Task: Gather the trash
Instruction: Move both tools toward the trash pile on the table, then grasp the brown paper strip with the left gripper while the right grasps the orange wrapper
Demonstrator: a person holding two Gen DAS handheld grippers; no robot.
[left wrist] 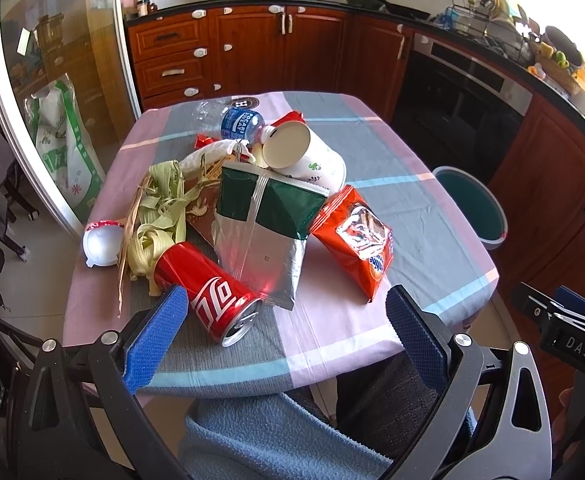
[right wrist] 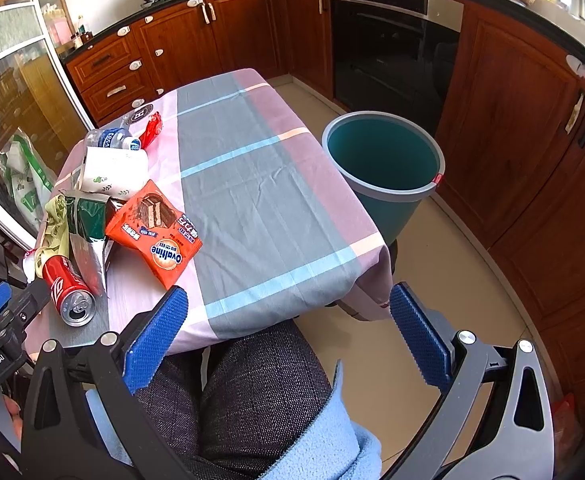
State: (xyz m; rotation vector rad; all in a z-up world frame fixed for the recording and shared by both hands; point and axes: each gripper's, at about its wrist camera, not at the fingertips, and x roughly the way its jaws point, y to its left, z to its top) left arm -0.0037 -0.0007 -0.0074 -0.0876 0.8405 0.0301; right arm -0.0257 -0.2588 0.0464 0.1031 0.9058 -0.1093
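A pile of trash lies on the checked tablecloth [left wrist: 332,320]: a red cola can [left wrist: 208,292] on its side, a green and silver pouch [left wrist: 266,224], an orange Ovaltine packet [left wrist: 358,240], a white paper cup [left wrist: 304,152], a blue-labelled plastic bottle [left wrist: 240,122], corn husks [left wrist: 160,216] and a white lid [left wrist: 102,244]. My left gripper [left wrist: 288,332] is open and empty, just before the can at the table's near edge. My right gripper [right wrist: 288,336] is open and empty over the near edge, right of the Ovaltine packet [right wrist: 156,236] and can [right wrist: 70,288]. A green bin [right wrist: 384,168] stands on the floor right of the table.
Wooden cabinets [right wrist: 532,152] and a black oven [right wrist: 392,52] run along the back and right. A glass sliding door [left wrist: 52,100] is at the left with a white and green bag [left wrist: 68,144] behind it. The person's lap [right wrist: 252,392] is below the grippers.
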